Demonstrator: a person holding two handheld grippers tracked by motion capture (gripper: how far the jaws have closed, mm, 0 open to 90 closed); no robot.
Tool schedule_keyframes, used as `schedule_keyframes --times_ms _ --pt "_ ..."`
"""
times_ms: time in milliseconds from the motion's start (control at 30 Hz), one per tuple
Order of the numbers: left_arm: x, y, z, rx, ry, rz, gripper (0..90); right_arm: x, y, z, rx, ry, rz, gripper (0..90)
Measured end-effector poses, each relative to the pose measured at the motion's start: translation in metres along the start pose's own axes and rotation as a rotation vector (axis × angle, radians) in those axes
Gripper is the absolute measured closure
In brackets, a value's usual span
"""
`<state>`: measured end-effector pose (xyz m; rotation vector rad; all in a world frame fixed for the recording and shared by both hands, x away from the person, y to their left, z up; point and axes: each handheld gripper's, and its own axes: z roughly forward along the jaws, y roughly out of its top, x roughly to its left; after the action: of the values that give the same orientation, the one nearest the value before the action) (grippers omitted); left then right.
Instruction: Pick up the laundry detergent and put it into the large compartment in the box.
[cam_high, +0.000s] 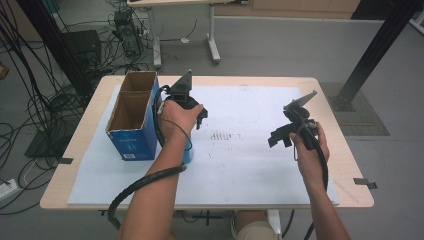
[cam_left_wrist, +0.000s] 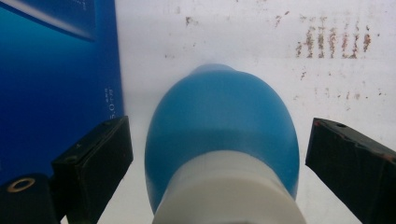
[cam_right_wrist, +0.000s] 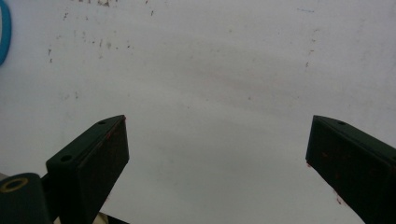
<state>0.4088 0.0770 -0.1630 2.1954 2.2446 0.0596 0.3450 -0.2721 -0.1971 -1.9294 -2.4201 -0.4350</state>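
A blue bottle (cam_left_wrist: 219, 116) with a white neck stands upright on the white sheet (cam_high: 250, 170), right beside a blue cardboard box (cam_high: 131, 135). My left gripper (cam_left_wrist: 219, 149) hangs over it, open, with one jaw on each side of the bottle and a gap between each jaw and it. In the high view the left gripper (cam_high: 197, 116) and the hand cover most of the bottle (cam_high: 188, 154). My right gripper (cam_high: 280, 137) is held above the right half of the sheet. The right gripper (cam_right_wrist: 217, 154) is open with nothing between its jaws.
The box is open at the top, with a divider, and stands at the table's left side. Brownish marks (cam_high: 222, 135) stain the middle of the sheet. A cable (cam_high: 145, 177) trails from the left gripper along the forearm. Cables and table legs lie on the floor behind.
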Motion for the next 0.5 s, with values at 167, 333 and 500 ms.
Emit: schedule_keyframes --times_ms 167,333,500 --pt "-0.0002 0.0 -0.0004 0.0 0.002 0.001 7.8 0.0003 -0.0001 0.0001 -0.002 -0.002 -0.005 5.8" --pt "-0.0006 -0.0003 -0.0005 -0.002 0.003 0.002 7.9 0.0 0.0004 0.0007 0.001 0.001 -0.001 5.8" --pt "-0.0009 -0.0004 -0.0001 -0.003 0.003 0.003 8.0 0.0006 0.0005 0.0011 0.0 -0.001 -0.004 5.8"
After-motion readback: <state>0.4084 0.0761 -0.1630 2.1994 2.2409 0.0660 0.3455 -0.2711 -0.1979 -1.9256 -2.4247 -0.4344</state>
